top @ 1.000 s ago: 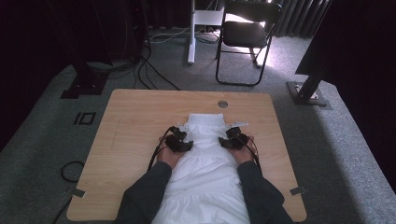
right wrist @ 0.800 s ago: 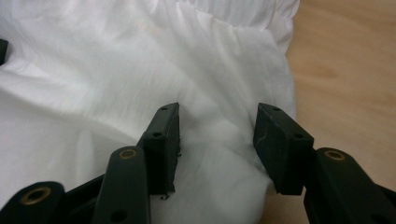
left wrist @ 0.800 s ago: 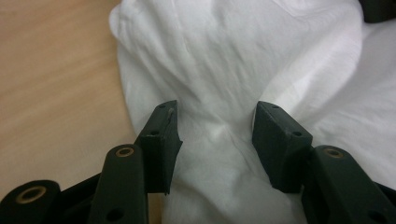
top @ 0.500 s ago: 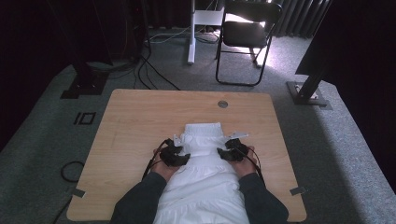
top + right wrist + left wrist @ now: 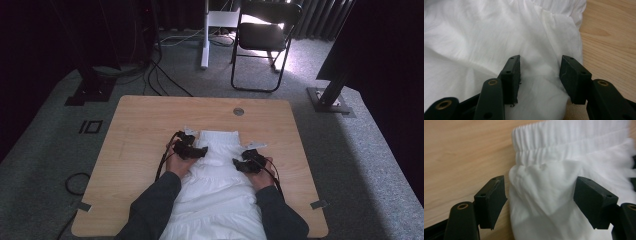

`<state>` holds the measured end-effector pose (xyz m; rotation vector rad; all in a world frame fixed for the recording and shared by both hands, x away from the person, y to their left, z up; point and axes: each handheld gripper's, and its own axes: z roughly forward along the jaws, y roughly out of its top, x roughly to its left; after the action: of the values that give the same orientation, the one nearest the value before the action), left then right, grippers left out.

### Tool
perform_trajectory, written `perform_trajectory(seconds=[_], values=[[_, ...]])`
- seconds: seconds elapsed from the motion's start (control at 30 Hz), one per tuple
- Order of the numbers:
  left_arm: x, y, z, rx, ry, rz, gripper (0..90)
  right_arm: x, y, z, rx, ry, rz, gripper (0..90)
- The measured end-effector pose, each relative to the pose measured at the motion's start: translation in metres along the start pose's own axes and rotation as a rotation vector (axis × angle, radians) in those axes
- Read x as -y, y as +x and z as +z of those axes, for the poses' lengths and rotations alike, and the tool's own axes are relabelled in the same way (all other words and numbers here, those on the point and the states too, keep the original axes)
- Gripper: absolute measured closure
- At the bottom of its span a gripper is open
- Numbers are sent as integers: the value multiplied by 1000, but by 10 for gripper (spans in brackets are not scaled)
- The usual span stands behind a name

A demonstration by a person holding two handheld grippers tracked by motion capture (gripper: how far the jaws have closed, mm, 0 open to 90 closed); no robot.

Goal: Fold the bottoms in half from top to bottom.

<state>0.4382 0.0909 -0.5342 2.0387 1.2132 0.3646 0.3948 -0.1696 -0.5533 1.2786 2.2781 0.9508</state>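
A white garment (image 5: 215, 195) with a gathered elastic waistband (image 5: 219, 136) lies on the wooden table (image 5: 140, 130), its lower part hanging over the near edge. My left gripper (image 5: 197, 151) is at the garment's left edge just below the waistband (image 5: 564, 132). Its jaws have just been opening and now stand wide, with a loose fold of cloth (image 5: 544, 195) between them, unpressed. My right gripper (image 5: 241, 164) is at the garment's right edge. In the right gripper view its jaws (image 5: 540, 67) hold a bunched ridge of the white cloth (image 5: 474, 37), creases running out from it.
A round grommet hole (image 5: 238, 111) sits near the table's far edge. Beyond the table stand a black folding chair (image 5: 265, 35), a white post (image 5: 205, 45) and a stand base (image 5: 330, 100). Cables (image 5: 165, 80) run across the grey carpet at the far left.
Both hands first drew the garment toward the near edge. The left gripper then moved back up toward the waistband and let go of the cloth. The right gripper stayed put.
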Motion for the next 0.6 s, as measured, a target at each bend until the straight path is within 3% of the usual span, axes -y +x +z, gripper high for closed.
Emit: perform_trajectory(seconds=[0.17, 0.3, 0.37, 0.4, 0.5, 0.6], values=[[4, 3, 14, -9, 32, -1, 255, 1, 0, 0, 0, -8, 1, 505], [5, -2, 15, -47, 47, 75, 277, -1, -1, 0, -9, 13, -8, 530], [5, -4, 15, -43, 48, 91, 316, -6, -5, -2, -33, 34, -4, 586], [5, -5, 15, -44, 48, 93, 339, -9, -8, -4, -11, 13, 7, 579], [5, -7, 16, -49, 45, 100, 345, -20, -18, -6, 1, -34, 40, 426], [5, -7, 16, -48, 44, 103, 345, -31, -23, 10, -11, 25, 37, 282]])
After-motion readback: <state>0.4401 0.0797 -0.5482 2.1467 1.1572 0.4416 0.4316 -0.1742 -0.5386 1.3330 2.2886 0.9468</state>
